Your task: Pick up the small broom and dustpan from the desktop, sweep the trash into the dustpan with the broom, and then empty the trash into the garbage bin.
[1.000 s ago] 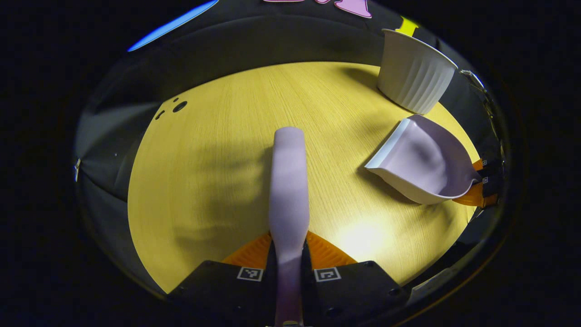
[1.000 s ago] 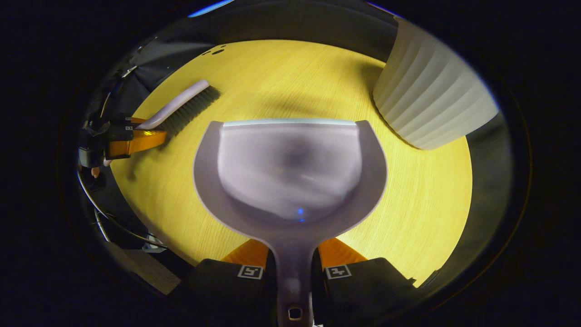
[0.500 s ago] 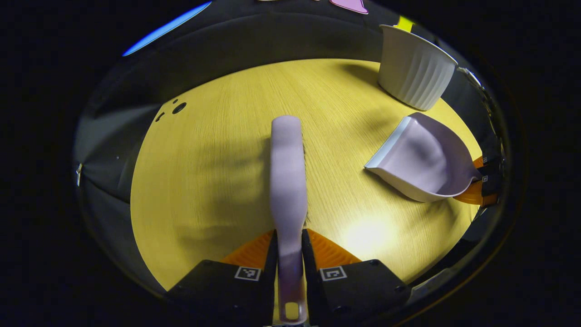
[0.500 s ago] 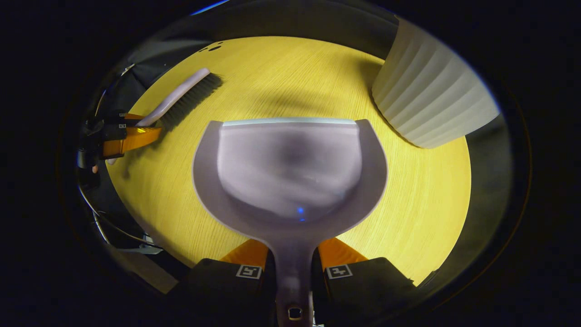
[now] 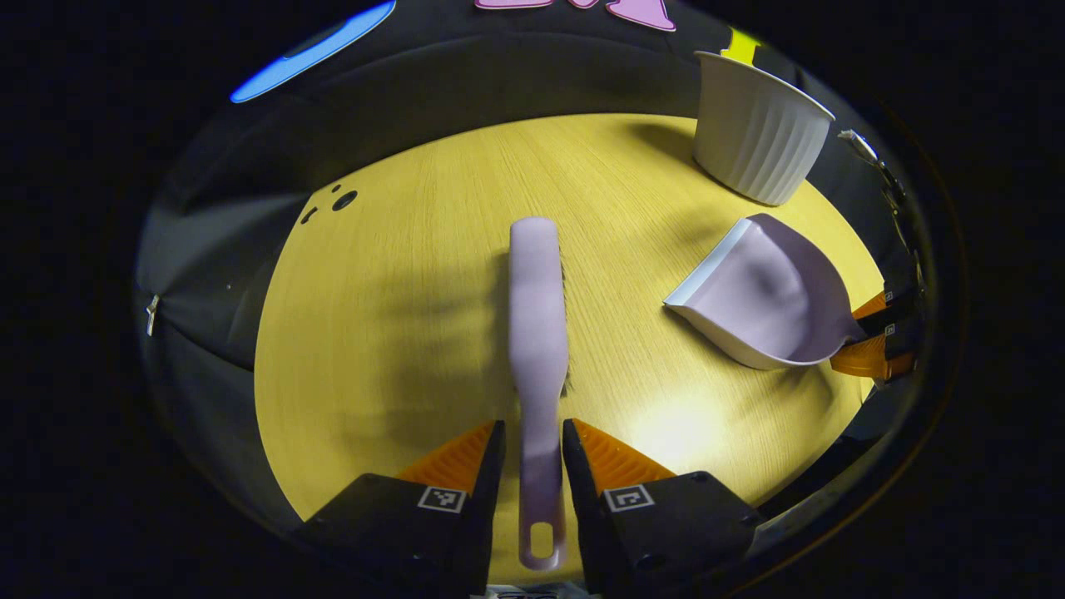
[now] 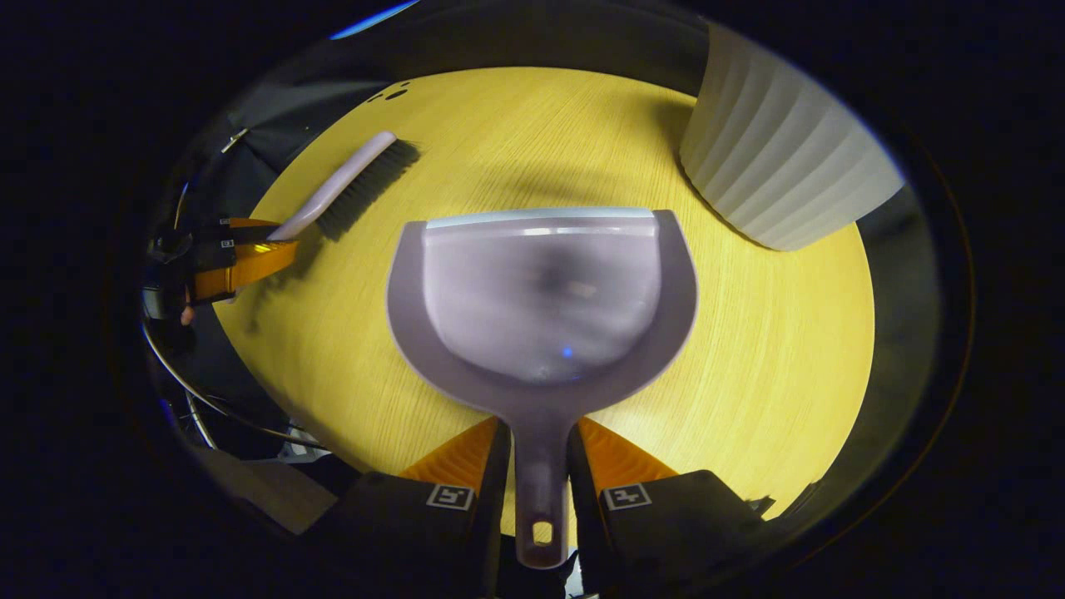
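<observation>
The lilac broom [image 5: 537, 299] lies flat on the yellow table [image 5: 391, 349], its handle running back between the fingers of my left gripper [image 5: 532, 426], which stands open with a slim gap on the left side. The lilac dustpan [image 6: 541, 291] rests on the table, handle between the slightly parted fingers of my right gripper [image 6: 539, 423], also open. In the left gripper view the dustpan [image 5: 765, 291] sits at the right with the right gripper [image 5: 874, 333] behind it. In the right gripper view the broom [image 6: 341, 179] and left gripper [image 6: 241, 258] are at the far left.
A white ribbed garbage bin [image 5: 757, 133] stands at the table's far right corner, close beside the dustpan's front [image 6: 782, 158]. A few small dark bits [image 5: 344, 200] lie near the table's far left edge. Cables hang off the left side [image 6: 208, 399].
Both grippers have opened and drawn back along the handles; broom and dustpan now lie on the table, with each handle's hanging hole showing between the fingers.
</observation>
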